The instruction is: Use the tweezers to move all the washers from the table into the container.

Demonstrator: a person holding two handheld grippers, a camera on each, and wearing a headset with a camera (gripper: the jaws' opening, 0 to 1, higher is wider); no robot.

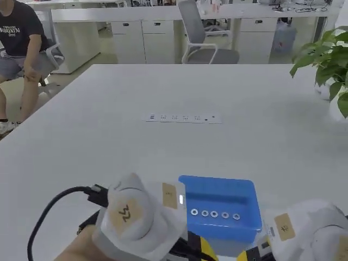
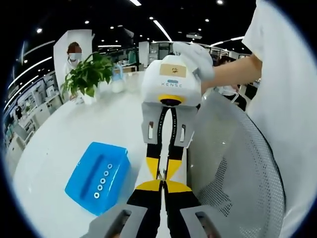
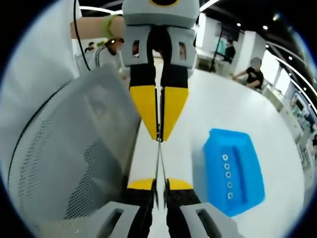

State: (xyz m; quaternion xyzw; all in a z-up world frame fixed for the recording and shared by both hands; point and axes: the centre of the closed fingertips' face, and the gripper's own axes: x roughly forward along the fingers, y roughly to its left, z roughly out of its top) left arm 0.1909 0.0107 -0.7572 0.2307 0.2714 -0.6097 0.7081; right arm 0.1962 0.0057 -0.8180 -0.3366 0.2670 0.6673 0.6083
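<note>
Beside the blue container [image 3: 247, 163], left gripper [image 3: 159, 138] and right gripper [image 3: 158, 186] were both clamped tip-to-tip on the tweezers [image 3: 159, 161], long axis running between them.

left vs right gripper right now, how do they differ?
The right gripper has the tweezers running out of its jaws; the left gripper just meets their far tip, grip unclear. In the head view the left gripper trails a black cable; the right gripper is cut by the frame edge. Shared: both shut, yellow-tipped, nose to nose beside the blue container.
</note>
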